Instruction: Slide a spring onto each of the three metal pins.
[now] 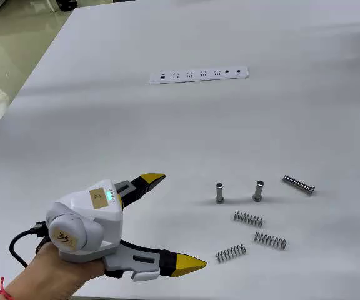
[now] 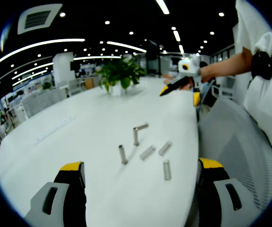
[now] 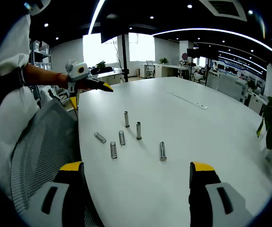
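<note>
three loose springs (image 1: 249, 219) beside pins (image 1: 258, 190)

The head view looks down from the near edge of the tabletop (image 1: 167, 125). The gripper views face each other low across it from left and right, sharing the pins (image 1: 219, 192) and springs (image 1: 248, 219).

- An upright pin (image 1: 219, 192) and a second upright pin (image 1: 258, 190), both silver metal, stand side by side, apart.
- A third pin (image 1: 299, 184) lies on its side near the second.
- Three coil springs lie flat and bare, none touching: far spring (image 1: 248, 219), middle spring (image 1: 270, 240), near spring (image 1: 230, 252).
</note>
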The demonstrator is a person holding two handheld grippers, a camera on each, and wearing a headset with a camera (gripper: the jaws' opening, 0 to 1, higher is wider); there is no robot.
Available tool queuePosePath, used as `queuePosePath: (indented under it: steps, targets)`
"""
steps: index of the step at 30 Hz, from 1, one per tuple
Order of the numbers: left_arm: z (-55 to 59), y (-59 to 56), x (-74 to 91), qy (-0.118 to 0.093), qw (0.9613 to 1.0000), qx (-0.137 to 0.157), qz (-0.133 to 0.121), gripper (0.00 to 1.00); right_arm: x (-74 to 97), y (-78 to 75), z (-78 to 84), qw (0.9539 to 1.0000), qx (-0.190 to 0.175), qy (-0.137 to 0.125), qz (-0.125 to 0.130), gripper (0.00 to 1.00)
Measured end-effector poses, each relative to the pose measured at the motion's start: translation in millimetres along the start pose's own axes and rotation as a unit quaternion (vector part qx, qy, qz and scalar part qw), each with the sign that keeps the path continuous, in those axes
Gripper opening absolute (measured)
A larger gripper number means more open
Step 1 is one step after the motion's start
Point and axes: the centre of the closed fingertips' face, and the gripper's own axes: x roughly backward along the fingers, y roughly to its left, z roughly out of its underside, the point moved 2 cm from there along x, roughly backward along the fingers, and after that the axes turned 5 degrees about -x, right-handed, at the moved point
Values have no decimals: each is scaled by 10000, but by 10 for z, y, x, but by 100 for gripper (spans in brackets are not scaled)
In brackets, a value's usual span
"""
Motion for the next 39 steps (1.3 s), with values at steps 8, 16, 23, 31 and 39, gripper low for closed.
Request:
queuePosePath:
  steps: [8,16,23,31,39]
  targets:
    - [0,0,4,-10,10000,22,-10,100,-14,4,-14,10000,0,-21,-18,93]
    - [5,-1,7,-12,10000,34,-14,100,-23,0,-24,10000,0,-34,-32,93]
    - [9,-2,8,-12,10000,46,-14,100,-36,2,-22,10000,-3,-13,-42,93]
    - [15,-11,2,-28,10000,61,-12,100,-50,-10,-39,10000,15,6,-62,93]
    - [24,-7,5,-32,10000,77,-20,100,-74,-30,-73,9999,42,14,-90,92]
